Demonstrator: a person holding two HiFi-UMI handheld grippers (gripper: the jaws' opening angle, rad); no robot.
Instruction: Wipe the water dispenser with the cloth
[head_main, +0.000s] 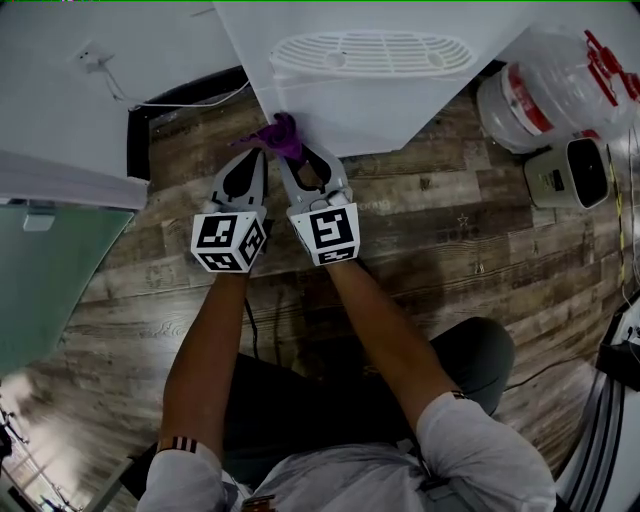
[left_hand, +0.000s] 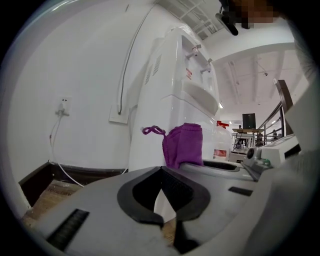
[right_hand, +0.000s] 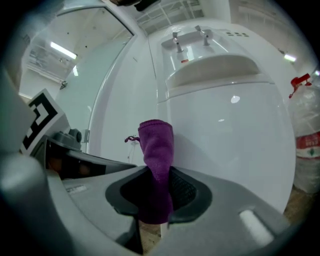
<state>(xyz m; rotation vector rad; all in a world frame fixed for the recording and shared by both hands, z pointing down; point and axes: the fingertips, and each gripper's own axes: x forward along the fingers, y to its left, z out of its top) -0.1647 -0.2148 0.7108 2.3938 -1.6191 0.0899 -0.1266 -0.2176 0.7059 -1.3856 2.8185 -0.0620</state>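
Straight ahead, cloth points at dispenser.

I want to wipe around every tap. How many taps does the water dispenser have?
2. One tap and a second tap stand side by side at the top front of the water dispenser. No others appear hidden.

There is one water dispenser, big and white. It has two taps up on its front. One purple cloth is right in front of the water dispenser. There are two grippers there too, the left gripper and the right gripper. Each has one marker cube, so that makes two cubes. One big water bottle stands to the right of the water dispenser, with one small grey box beside it. One wall socket is to the left of the water dispenser.
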